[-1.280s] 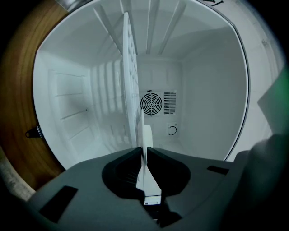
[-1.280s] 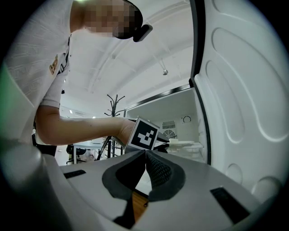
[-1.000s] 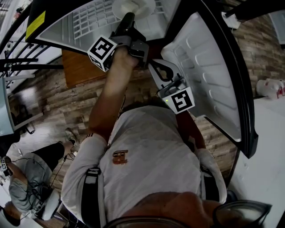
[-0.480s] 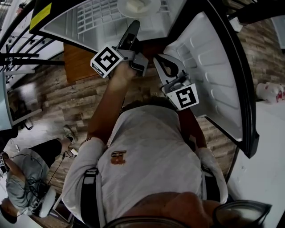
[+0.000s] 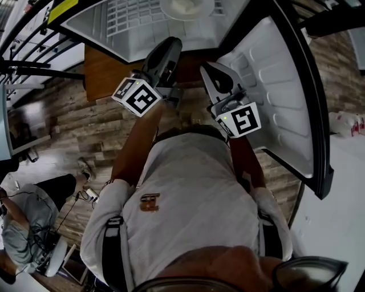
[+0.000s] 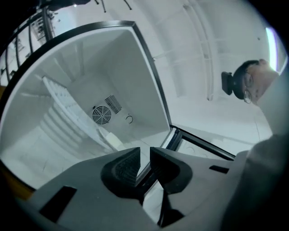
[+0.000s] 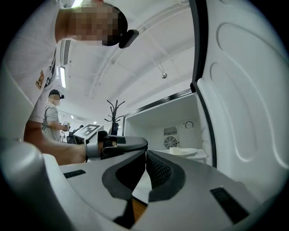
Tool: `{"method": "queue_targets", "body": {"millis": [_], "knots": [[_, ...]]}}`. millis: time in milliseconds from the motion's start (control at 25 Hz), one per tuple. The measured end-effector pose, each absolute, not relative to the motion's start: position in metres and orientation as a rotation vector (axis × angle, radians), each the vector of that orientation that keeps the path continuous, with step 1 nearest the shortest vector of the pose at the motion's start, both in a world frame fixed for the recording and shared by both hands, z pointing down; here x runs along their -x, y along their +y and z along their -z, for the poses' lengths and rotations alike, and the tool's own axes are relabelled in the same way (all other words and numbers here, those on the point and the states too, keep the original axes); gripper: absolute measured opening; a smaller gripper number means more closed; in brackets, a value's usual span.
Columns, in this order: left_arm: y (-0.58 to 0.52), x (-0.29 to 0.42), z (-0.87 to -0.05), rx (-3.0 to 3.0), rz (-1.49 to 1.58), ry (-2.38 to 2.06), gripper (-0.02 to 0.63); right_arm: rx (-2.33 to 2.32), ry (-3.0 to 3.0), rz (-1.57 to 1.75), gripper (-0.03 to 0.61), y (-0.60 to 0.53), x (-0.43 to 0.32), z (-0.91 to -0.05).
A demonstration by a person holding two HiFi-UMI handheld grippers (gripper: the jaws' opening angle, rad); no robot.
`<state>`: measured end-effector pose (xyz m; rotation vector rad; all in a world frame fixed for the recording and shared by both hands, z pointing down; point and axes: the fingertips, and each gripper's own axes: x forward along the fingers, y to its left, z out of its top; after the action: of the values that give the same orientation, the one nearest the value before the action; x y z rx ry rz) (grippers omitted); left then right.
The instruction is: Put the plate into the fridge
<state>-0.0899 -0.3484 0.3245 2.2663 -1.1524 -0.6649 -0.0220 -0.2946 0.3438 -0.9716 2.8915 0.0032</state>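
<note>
The plate [image 5: 187,7] is seen on the shelf [image 5: 131,17] inside the fridge [image 5: 85,25], ahead of both grippers and touched by neither. The left gripper [image 6: 143,159] is empty, its jaws just narrowed to a slim gap. The right gripper [image 7: 145,155] is clenched on nothing.

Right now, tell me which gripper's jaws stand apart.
The left gripper: its jaws, which have just been closing, show a gap with nothing between them. The right gripper has its jaws together.
</note>
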Motion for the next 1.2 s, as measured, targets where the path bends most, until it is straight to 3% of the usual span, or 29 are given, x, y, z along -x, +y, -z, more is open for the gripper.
{"method": "queue_targets", "body": {"millis": [320,720,1200], "knots": [[-0.309,0.082,-0.3,-2.672,0.419,-1.293,0.028,0.91,2.869,-0.015,0.033,-0.286,0.035,-0.325],[-0.281,0.078,-0.298,-2.883,0.218,-1.326,0.018,0.887,2.864,-0.078,0.032,-0.276,0.047,-0.313],[-0.277,0.082,-0.296,-2.89,0.238,-1.303,0.018,0.942,2.873,-0.144,0.032,-0.273,0.052,-0.31]]}}
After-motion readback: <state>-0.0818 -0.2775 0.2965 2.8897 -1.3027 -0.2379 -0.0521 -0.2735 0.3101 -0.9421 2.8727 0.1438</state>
